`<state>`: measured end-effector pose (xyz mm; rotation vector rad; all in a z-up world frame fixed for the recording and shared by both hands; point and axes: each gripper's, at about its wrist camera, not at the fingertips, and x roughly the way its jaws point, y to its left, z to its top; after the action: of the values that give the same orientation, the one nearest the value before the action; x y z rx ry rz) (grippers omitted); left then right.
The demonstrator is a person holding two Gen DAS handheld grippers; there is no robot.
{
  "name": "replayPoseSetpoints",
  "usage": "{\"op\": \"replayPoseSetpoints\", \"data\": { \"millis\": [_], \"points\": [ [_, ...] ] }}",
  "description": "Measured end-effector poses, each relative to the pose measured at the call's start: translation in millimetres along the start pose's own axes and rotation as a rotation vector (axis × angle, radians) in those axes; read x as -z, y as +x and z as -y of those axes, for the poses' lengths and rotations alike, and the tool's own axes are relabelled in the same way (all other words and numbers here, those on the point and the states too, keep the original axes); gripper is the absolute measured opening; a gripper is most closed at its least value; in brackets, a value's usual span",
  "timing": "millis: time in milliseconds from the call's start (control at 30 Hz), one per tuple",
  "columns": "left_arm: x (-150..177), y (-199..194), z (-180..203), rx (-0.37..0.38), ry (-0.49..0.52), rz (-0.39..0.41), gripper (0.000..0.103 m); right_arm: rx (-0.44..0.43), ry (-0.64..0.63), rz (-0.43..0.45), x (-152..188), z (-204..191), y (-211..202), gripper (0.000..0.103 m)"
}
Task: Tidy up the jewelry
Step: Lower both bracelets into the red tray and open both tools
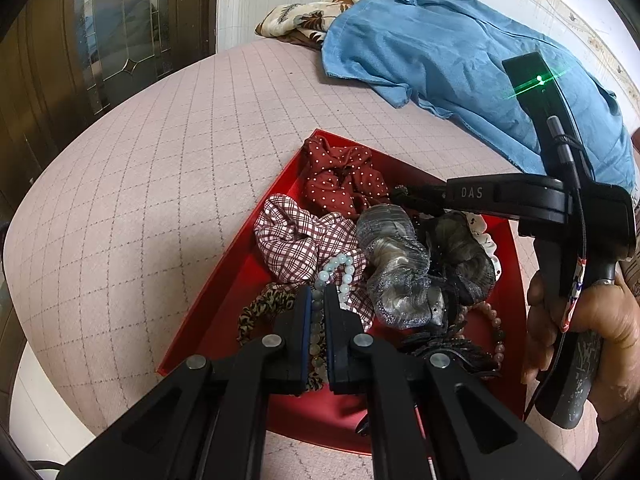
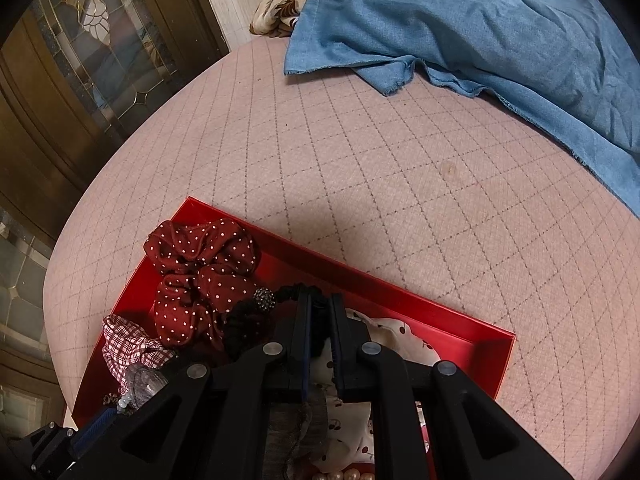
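A red tray (image 1: 224,304) on a pink quilted bed holds a red polka-dot scrunchie (image 1: 340,178), a plaid scrunchie (image 1: 304,240), a silver-grey scrunchie (image 1: 396,264), a leopard hair tie (image 1: 260,308) and a pink bead bracelet (image 1: 494,328). My left gripper (image 1: 318,296) is shut on a pale blue-grey bead bracelet (image 1: 340,270) over the tray. My right gripper (image 2: 320,308) is shut on a black hair tie (image 2: 288,294) with a dark beaded ball, above the tray (image 2: 400,292). It also shows in the left wrist view (image 1: 404,194). A white cherry-print scrunchie (image 2: 400,336) and pearls (image 2: 348,474) lie below it.
A blue garment (image 1: 460,64) and a floral cloth (image 1: 304,20) lie at the far side of the bed (image 1: 160,160). A dark wooden door with leaded glass (image 1: 112,28) stands to the left. The bed edge drops off on the left.
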<state>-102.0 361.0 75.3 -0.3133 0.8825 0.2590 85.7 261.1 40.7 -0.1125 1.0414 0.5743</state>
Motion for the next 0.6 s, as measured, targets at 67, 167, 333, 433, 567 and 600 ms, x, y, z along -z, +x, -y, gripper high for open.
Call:
{"op": "replayPoseSetpoints", "data": {
  "millis": [67,167,333,433,567,600],
  "points": [
    [0,0,0,-0.001,-0.001,-0.001,0.006,0.001,-0.001,0.0,1,0,0,0.01],
    [0,1,-1,-0.005,-0.002,-0.004,0.006,0.0,-0.002,-0.001,2,0,1,0.01],
    [0,1,-3,-0.011,-0.008,-0.012,0.034,-0.023,0.019,-0.007,5,2,-1,0.023],
    [0,-6,-7,-0.009,-0.034,0.017,0.053,-0.045,0.03,0.007,7,0,-8,0.041],
    [1,-10,-7,-0.01,-0.036,0.018,0.057,-0.059,0.01,0.031,9,-7,-23,0.041],
    [1,-11,-6,-0.013,-0.033,0.019,0.057,-0.06,0.002,0.044,10,-9,-31,0.041]
  ]
}}
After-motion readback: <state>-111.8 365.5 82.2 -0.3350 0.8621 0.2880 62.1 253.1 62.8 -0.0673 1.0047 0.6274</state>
